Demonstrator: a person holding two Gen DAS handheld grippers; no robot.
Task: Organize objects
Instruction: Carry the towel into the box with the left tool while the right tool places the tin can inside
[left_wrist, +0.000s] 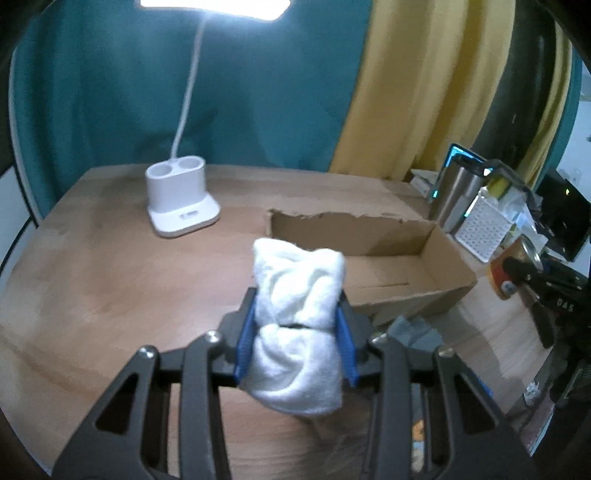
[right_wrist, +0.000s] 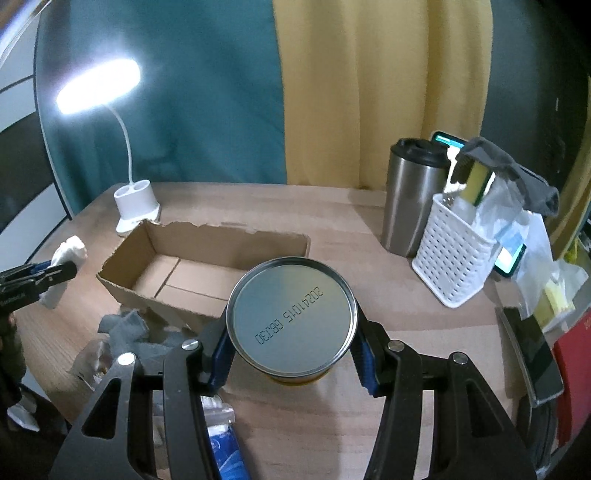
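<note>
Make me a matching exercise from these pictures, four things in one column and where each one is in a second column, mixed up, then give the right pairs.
1. white towel
2. can
3. sponge
4. cardboard box

A. in the white perforated basket
B. on the table, nothing inside
C. clamped in the right gripper
D. clamped in the left gripper

Pairs: 1-D, 2-C, 3-A, 4-B

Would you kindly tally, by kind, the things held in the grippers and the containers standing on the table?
Held rolled white cloth: 1
Held tin can: 1
Open cardboard box: 1
Steel tumbler: 1
White perforated basket: 1
Total: 5
</note>
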